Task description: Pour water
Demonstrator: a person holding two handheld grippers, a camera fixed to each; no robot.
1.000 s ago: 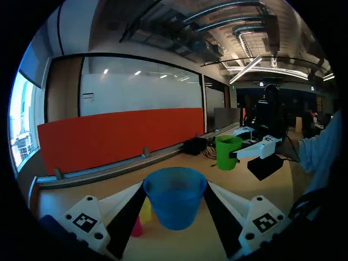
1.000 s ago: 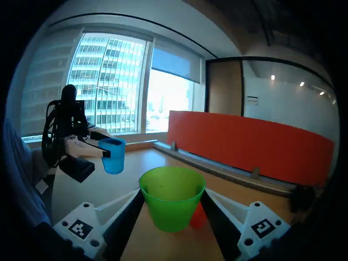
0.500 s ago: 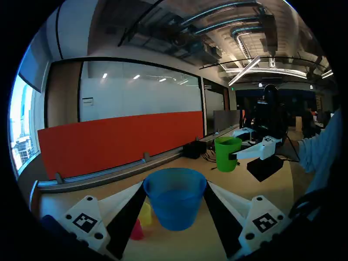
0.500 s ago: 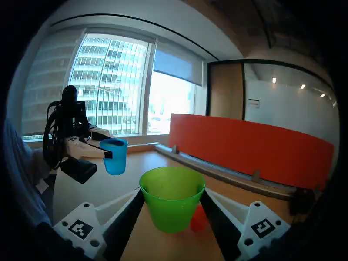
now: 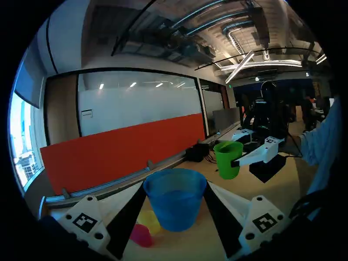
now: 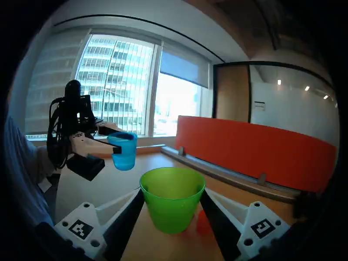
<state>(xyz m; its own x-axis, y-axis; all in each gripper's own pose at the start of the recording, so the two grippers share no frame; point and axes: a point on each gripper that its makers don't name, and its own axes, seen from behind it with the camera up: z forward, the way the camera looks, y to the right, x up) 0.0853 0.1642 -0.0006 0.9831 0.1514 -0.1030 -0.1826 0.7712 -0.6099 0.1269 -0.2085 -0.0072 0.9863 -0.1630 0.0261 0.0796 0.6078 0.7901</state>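
**Blue cup left, green cup right, gap not closed yet**

Starting on the left: the left gripper [image 5: 174,193] was pinching the blue cup [image 5: 175,200] from both sides. The cup was upright and lifted off the desk [image 5: 282,191], and it looked like water sat partway up inside. Just below it, a small yellow cup [image 5: 150,219] and a pink cup [image 5: 141,235] stood on the desk.

Going right, the green cup [image 5: 228,158] was well apart from the blue one, off to its right and a bit farther away. It was upright too, clamped between the fingers of the right gripper [image 6: 172,202], and looked empty in the right gripper view.

So the pour hinged on that sideways gap. My guess: the blue rim needed to travel right, over the green mouth, before tipping. Tip early and the water hits the desk.
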